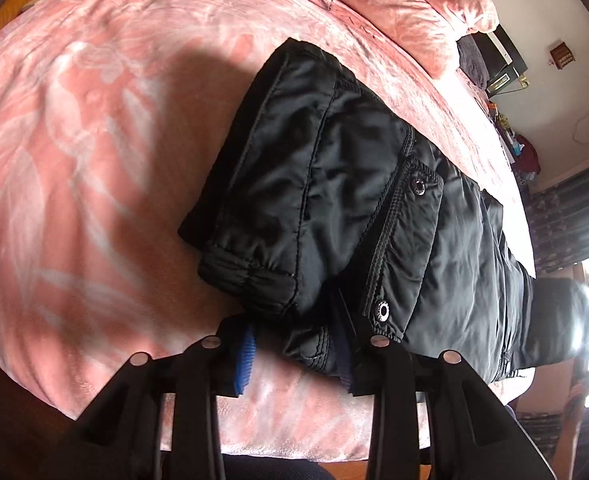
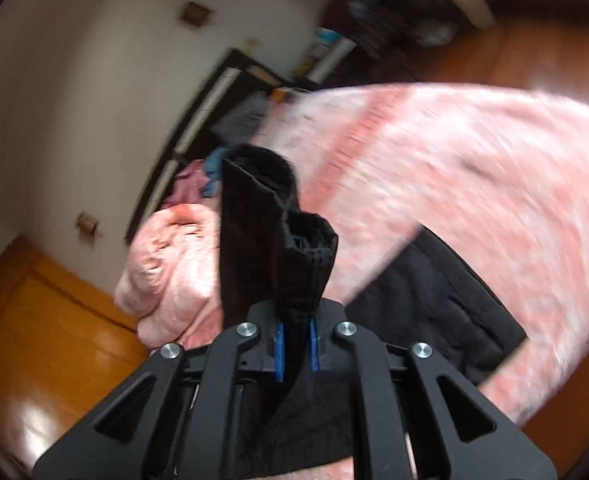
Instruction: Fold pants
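Observation:
Black padded pants (image 1: 354, 200) lie across a pink blanket (image 1: 74, 160) on a bed, the waist end with its snap buttons nearest me. My left gripper (image 1: 298, 360) sits low at the waist edge, its blue-padded fingers (image 1: 246, 360) shut on the thick waistband. In the blurred right wrist view, my right gripper (image 2: 297, 352) is shut on the black leg cuffs (image 2: 278, 220), which stand up above the pads, lifted off the bed. The remainder of the pants (image 2: 434, 300) lies on the blanket (image 2: 474, 180) below.
A pink quilt (image 1: 394, 0) is bunched at the head of the bed, seen again as the quilt (image 2: 174, 260). A dark headboard (image 2: 198, 120) meets the white wall. Orange wood floor (image 2: 54, 320) runs beside the bed. Cluttered shelves (image 1: 522, 152) stand beyond.

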`<state>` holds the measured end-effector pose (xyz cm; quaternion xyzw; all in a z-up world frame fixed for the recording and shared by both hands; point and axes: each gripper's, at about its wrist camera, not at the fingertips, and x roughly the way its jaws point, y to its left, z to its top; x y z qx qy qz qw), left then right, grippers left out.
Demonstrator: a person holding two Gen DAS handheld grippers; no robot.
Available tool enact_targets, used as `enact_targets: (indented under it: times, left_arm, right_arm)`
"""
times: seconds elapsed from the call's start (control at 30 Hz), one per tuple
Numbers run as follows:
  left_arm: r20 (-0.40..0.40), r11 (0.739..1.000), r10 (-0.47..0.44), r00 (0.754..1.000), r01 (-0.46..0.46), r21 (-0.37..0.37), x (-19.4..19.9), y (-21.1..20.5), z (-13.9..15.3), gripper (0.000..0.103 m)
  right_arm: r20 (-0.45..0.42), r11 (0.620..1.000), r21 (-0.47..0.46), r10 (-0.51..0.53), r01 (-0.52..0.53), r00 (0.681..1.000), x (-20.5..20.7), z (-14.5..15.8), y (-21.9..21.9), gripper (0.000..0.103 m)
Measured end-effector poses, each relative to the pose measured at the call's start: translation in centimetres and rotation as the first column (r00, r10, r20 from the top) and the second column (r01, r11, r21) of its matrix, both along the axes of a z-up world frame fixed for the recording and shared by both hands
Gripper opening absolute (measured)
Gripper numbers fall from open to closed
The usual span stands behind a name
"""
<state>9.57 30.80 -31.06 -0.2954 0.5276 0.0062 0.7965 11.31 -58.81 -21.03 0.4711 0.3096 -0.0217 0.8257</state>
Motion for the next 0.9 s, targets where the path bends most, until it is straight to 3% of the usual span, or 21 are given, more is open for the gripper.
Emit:
enact_targets:
  times: [0.07,0.13,0.17,0.2,0.23,0.4,0.47,0.5,0.6,0.67,0.77,0.9]
  left_arm:
    - [-0.004,1.000,0.007,1.000,-0.007,-0.006,0.0,0.1,0.0,0.037]
    - [-0.006,1.000,0.009,1.000,-0.009,0.001,-0.4,0.3,0.1,0.037]
    - [-0.006,1.000,0.009,1.000,-0.009,0.005,-0.4,0.3,0.1,0.037]
    - [-0.006,1.000,0.010,1.000,-0.010,0.008,-0.4,0.2,0.2,0.037]
    - [-0.006,1.000,0.014,1.000,-0.014,0.008,-0.5,0.2,0.2,0.037]
    - [0.004,0.999,0.030,1.000,-0.030,0.018,-0.6,-0.1,0.4,0.037]
    - [0.010,0.999,0.026,1.000,-0.027,0.042,-0.4,-0.5,0.8,0.034]
    - [0.016,0.998,0.033,0.999,-0.033,0.047,-0.4,-0.6,1.0,0.030]
    - [0.033,0.997,0.073,0.997,-0.073,0.022,-0.6,-0.1,1.7,0.020]
    - [0.035,0.996,0.091,0.995,-0.091,0.001,-0.7,0.4,1.9,0.019]
    - [0.016,0.992,0.128,0.992,-0.127,-0.028,-0.7,0.9,1.3,0.019]
    - [0.022,0.986,0.164,0.986,-0.163,-0.043,-1.0,1.3,1.1,0.019]
  right_arm:
    - [-0.150,0.997,0.041,-0.056,0.062,0.987,-1.3,-6.1,-2.0,0.008]
    - [-0.193,0.988,0.118,-0.071,0.095,0.979,-2.7,-9.5,-2.8,0.019]
    - [-0.201,0.985,0.127,-0.090,0.117,0.975,-3.4,-10.1,-2.8,0.026]
    - [-0.189,0.983,0.137,-0.098,0.125,0.977,-3.8,-10.5,-2.9,0.043]
    - [-0.183,0.982,0.137,-0.100,0.126,0.978,-4.1,-10.6,-2.9,0.051]
    - [-0.167,0.971,0.199,-0.097,0.130,0.981,-4.0,-11.0,-2.8,0.052]
    - [-0.203,0.973,0.195,-0.081,0.122,0.976,-3.0,-11.1,-2.1,0.039]
    - [-0.213,0.976,0.195,-0.058,0.101,0.975,-2.7,-10.9,-1.5,0.025]
    - [-0.212,0.987,0.145,-0.042,0.074,0.976,-2.1,-9.7,-0.3,0.006]
    - [-0.182,0.986,0.137,-0.073,0.099,0.981,-2.4,-9.3,-0.3,0.005]
    - [-0.280,0.985,0.122,-0.080,0.119,0.957,-2.4,-11.6,-0.6,0.004]
    - [-0.245,0.988,0.106,-0.082,0.111,0.966,-2.8,-10.9,-0.3,0.003]
